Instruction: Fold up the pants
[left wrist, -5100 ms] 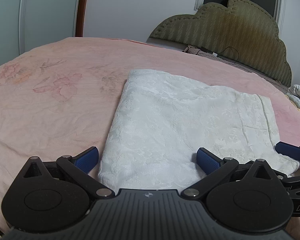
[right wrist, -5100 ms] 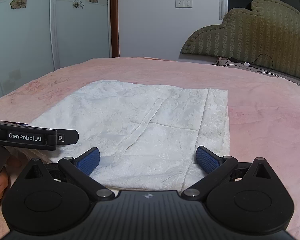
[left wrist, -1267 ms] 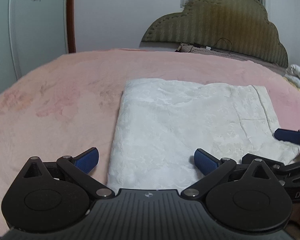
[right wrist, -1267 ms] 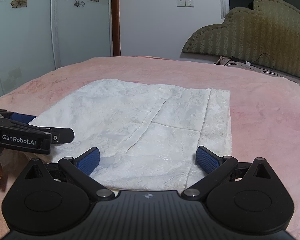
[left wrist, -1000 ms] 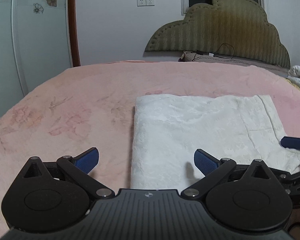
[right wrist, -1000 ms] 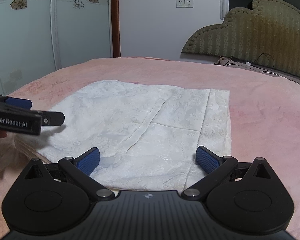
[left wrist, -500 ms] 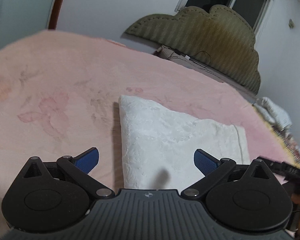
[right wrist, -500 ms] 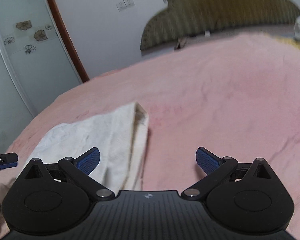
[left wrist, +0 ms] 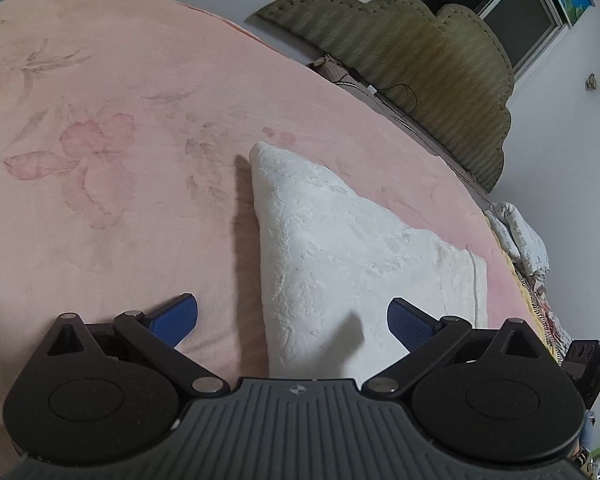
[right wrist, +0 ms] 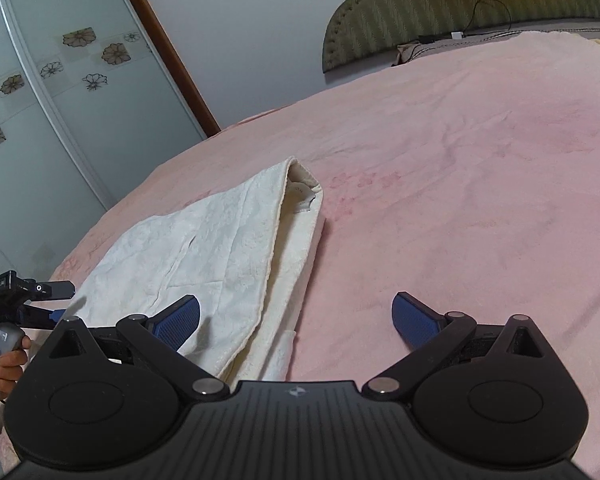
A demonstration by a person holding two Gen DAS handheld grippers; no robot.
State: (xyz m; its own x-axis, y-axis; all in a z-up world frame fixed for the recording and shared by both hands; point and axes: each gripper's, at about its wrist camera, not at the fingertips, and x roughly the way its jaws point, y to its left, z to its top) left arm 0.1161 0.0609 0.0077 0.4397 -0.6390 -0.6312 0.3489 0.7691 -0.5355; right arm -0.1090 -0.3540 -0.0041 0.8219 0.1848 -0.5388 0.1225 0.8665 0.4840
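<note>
The folded white pants lie on the pink bed, lower centre of the left view and lower left of the right view. The left claw and right claw both stand apart, gripping nothing.

- The folded pants lay on the bed cover, with the cover bare to their left and beyond them.
- The headboard stood behind the bed, at its far edge.
- A bundle of cloth lay off the bed's right edge, well apart from the pants.
- The left gripper hung over the near end of the pants, its left finger above the cover and its right finger above the pants.
- In the right wrist view, the right gripper straddled the pants' right edge, its right finger over the cover.
- The left gripper's body sat left of the pants there.
- A wardrobe stood behind and left of the bed.
</note>
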